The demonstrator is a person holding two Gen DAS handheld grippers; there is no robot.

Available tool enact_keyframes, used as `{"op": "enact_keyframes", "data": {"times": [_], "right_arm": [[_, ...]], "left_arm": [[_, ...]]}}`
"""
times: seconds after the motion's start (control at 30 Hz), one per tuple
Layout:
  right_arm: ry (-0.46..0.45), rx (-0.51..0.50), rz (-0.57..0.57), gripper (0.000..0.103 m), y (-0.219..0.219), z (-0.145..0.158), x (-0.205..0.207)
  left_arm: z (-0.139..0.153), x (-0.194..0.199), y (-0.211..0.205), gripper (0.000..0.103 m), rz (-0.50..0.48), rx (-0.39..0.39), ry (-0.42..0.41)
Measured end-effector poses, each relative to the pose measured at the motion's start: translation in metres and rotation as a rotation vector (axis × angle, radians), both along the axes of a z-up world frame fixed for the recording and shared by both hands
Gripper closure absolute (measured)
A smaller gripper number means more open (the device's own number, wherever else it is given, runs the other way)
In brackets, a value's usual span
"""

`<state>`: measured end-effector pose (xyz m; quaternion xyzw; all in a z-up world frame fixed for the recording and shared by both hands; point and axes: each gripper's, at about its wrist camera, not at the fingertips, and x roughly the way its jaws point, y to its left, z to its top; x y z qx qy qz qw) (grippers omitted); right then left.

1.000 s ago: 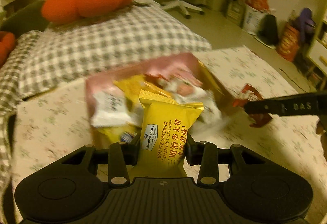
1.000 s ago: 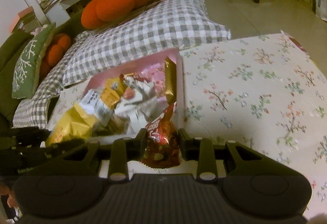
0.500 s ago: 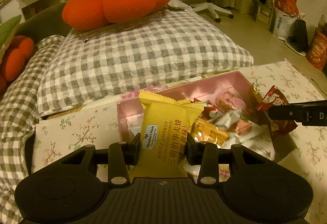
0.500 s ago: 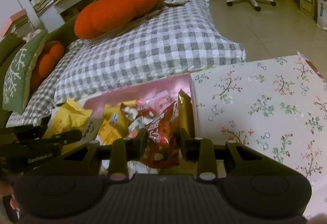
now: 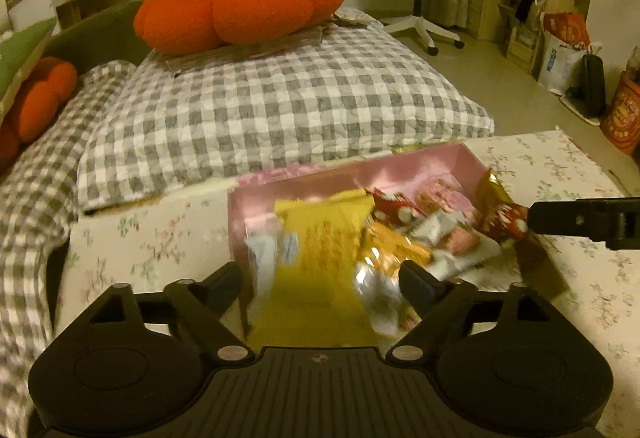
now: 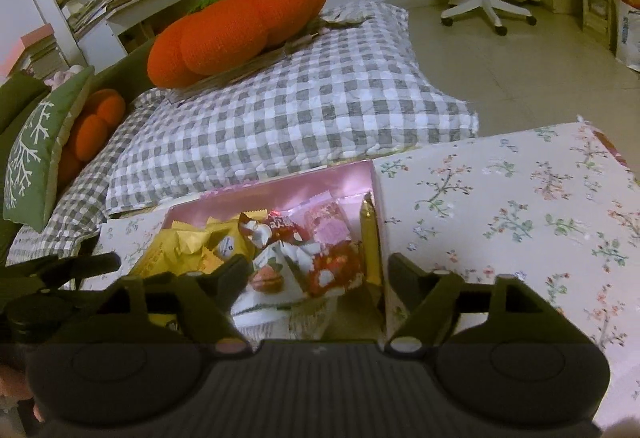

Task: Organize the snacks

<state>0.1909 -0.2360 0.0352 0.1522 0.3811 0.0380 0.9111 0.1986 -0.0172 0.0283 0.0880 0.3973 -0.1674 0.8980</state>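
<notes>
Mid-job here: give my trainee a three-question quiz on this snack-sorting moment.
1. True or false: the left hand-held gripper clamps the yellow waffle pack.
2. The red snack packet lies: A) on the floral cloth B) in the pink box C) on the checked quilt.
3. Fill in: the cushion on the checked quilt is coloured ____.

Key: 1 false, its jaws are opening with the blurred pack loose between them; 2 B; 3 orange.
</notes>
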Motion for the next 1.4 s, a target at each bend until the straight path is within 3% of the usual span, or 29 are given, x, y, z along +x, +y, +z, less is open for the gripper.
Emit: {"op": "enact_keyframes", "data": {"times": [0.17, 0.5, 0.8, 1.03, 1.4], "right_arm": [[-0.007, -0.032, 0.009, 0.014, -0.001, 0.005, -0.026], [0.019, -0.105, 0.03, 0.005, 0.012, 0.001, -0.082], [0.049, -0.152, 0.034, 0.001, 0.021, -0.01, -0.108], [0.049, -0.184, 0.031, 0.0, 0.022, -0.013, -0.112], [0.064, -0.228, 0.017, 0.0, 0.028, -0.023, -0.104]], "left_arm": [[0.002, -0.033, 0.01, 0.006, 0.026, -0.05, 0.02], [-0.002, -0.101, 0.013, 0.002, 0.111, 0.006, 0.041], [-0.01, -0.122, 0.025, 0.002, 0.242, 0.013, 0.139], [-0.006, -0.133, 0.016, 0.002, 0.261, 0.035, 0.063], [-0.009, -0.136, 0.009, 0.002, 0.279, 0.033, 0.026]]}}
